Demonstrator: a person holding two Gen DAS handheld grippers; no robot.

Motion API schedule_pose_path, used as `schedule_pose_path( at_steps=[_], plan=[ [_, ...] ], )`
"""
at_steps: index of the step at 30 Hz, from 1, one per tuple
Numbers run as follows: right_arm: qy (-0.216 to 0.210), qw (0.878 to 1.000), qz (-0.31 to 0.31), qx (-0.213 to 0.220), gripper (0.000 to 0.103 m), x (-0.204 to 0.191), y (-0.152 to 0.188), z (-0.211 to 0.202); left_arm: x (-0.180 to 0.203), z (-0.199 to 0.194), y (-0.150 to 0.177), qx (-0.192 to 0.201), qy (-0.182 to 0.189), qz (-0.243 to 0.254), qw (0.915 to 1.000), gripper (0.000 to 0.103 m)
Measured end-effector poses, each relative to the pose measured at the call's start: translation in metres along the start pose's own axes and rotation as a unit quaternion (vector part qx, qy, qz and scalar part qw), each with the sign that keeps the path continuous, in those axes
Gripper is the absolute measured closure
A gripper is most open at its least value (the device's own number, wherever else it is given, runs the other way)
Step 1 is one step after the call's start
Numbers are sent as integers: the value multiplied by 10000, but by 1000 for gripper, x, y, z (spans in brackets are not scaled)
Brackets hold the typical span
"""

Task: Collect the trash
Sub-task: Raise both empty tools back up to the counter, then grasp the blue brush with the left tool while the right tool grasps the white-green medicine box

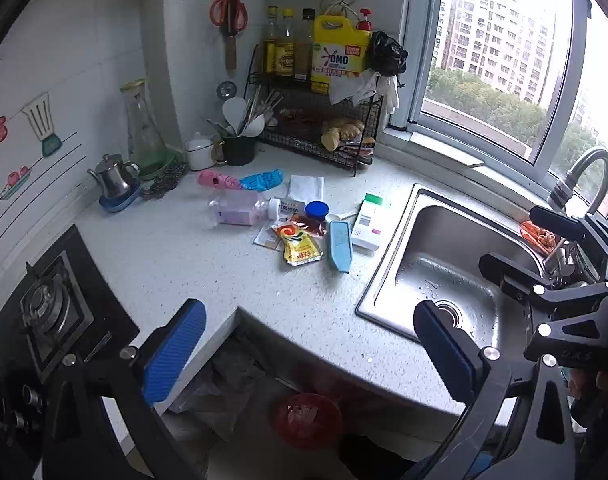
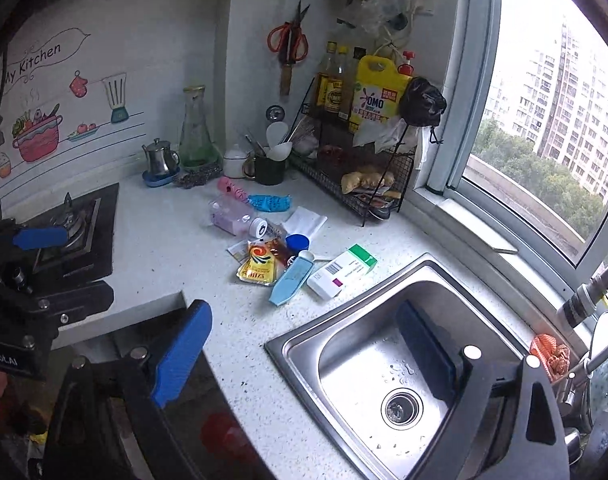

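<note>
I'm holding both grippers, left (image 1: 310, 354) and right (image 2: 304, 354), spread empty; the trash pile (image 1: 304, 226) beside the sink (image 1: 388, 280) may scatter if nudged.

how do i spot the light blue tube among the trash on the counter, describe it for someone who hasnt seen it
Start at the steel sink and look at the litter on the speckled counter beside it. The light blue tube lies flat between a yellow sauce packet and a white box with a green end. It is the only long, plain pale-blue piece there.

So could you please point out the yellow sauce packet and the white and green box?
yellow sauce packet (image 1: 299, 246): left wrist view, printed front.
white and green box (image 2: 342, 271): right wrist view, white top face.
</note>
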State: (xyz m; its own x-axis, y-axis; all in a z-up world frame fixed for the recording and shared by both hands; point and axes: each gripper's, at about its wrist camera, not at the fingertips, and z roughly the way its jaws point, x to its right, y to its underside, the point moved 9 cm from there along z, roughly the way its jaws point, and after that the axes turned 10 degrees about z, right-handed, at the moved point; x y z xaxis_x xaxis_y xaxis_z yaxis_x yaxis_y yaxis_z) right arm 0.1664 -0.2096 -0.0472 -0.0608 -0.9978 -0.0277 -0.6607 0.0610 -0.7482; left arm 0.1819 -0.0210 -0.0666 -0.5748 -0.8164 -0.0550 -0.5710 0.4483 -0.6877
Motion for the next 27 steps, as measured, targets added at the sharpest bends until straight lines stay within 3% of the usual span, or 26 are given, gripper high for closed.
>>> schedule_pose_path(
  at_steps=[7,14,27],
  plan=[
    [-188,9988,328,-297,3,39,-33,45,15,58,-50,-283,237,32,9993,0],
    [-157,9963,412,-737,3,66,-40,94,25,112,-81,-642,347,131,9972,0],
    [-143,9870,650,-1466,3,102,-29,178,33,206,-84,-1475,549,144,9874,0]
  ],
)
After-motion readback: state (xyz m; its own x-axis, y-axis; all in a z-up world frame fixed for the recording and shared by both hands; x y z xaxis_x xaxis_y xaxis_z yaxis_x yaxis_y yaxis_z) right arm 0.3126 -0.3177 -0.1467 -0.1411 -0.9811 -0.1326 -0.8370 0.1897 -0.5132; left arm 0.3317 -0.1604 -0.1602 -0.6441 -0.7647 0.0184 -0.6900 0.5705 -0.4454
